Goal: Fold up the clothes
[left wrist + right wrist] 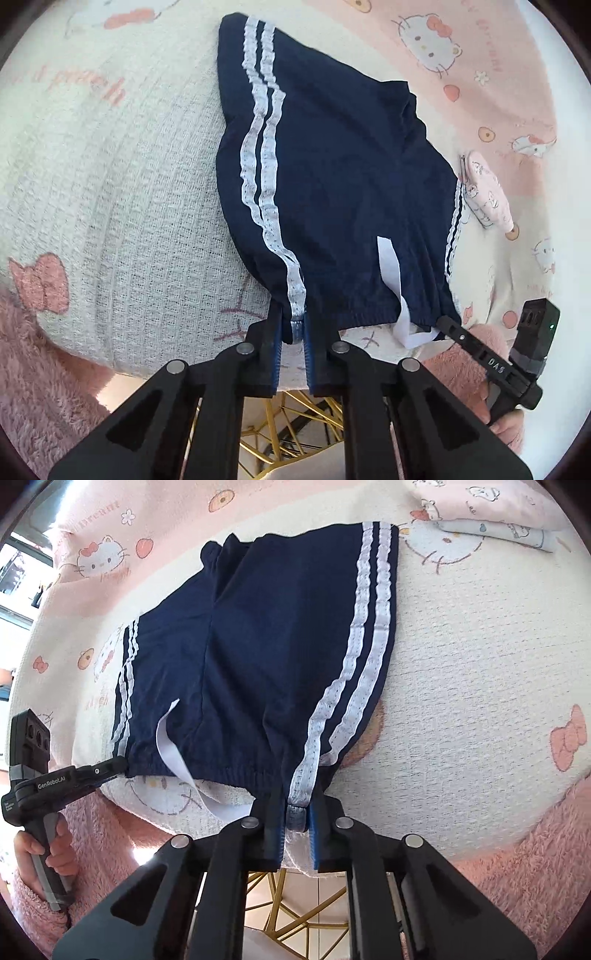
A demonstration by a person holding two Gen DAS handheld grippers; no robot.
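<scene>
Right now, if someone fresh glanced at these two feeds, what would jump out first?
The navy shorts with white double side stripes, spread on the cream Hello Kitty blanket, fill the middle of both views. The left gripper and right gripper each pinch one end of the waistband at the blanket's near edge. A white drawstring dangles from the waistband between them.

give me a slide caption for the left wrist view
Left gripper pinches one waistband corner of navy shorts on a cartoon-cat blanket while the right gripper holds the other corner.
</scene>
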